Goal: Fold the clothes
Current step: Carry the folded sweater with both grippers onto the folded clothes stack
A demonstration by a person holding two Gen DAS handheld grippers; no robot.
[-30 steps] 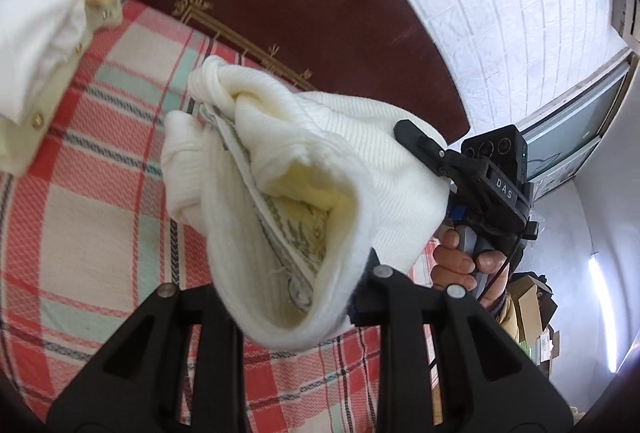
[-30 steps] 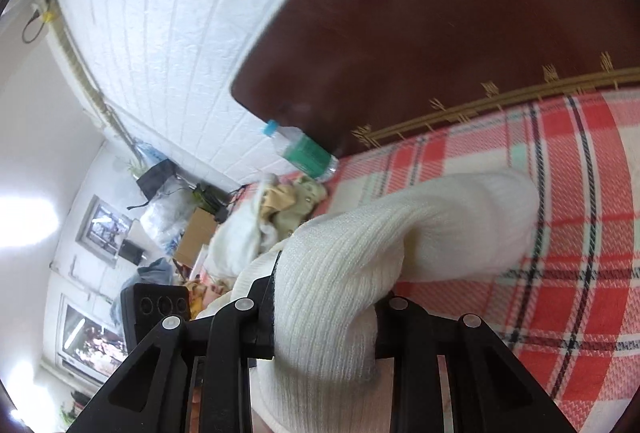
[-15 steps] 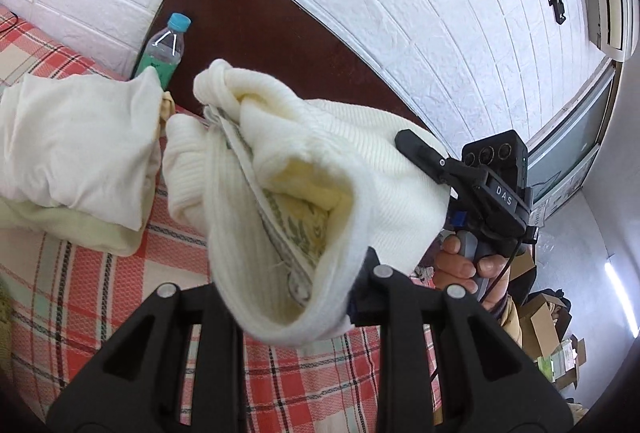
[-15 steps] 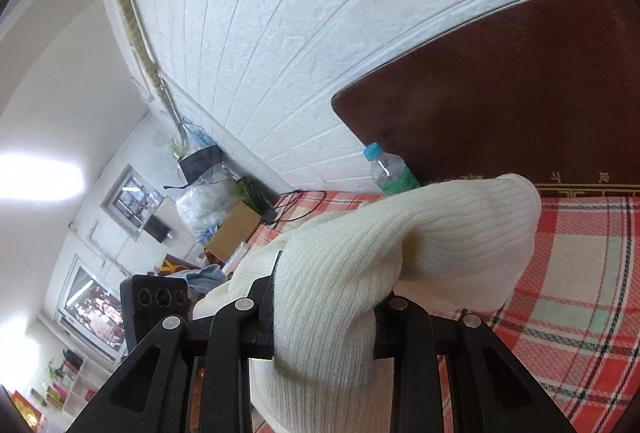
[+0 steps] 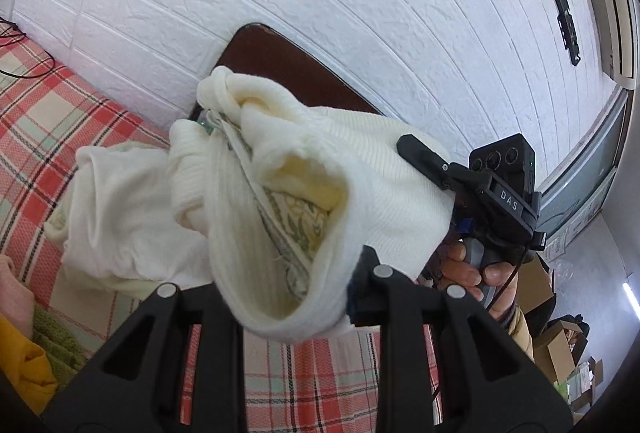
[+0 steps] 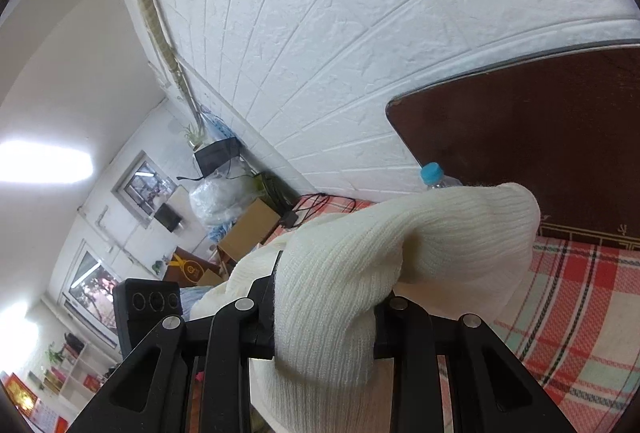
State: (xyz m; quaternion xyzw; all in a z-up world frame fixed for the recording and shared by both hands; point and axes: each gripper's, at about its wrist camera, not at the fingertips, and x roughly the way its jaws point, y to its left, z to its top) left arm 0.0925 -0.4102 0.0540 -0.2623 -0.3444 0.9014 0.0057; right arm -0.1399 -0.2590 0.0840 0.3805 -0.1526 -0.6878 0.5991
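Observation:
A cream ribbed knit sweater (image 5: 352, 169) hangs bunched in the air above the bed, with a leaf-patterned lining showing in its folds. My left gripper (image 5: 296, 293) is shut on its near end. In the left wrist view the right gripper (image 5: 432, 169) clamps the far end, held by a person's hand (image 5: 472, 269). In the right wrist view the same sweater (image 6: 384, 265) drapes thick over my right gripper (image 6: 324, 329), which is shut on it; the left gripper's camera block (image 6: 148, 301) shows at lower left.
A red plaid bedspread (image 5: 40, 113) lies below. A pile of white and cream garments (image 5: 116, 217) sits on it, with pink, green and yellow clothes (image 5: 24, 337) at the left edge. A dark wooden headboard (image 6: 540, 137) and a water bottle (image 6: 434, 177) stand against the white brick wall.
Both grippers have lifted and tilted upward with the sweater. The views now show more wall and less bed. The grip on the sweater is unchanged.

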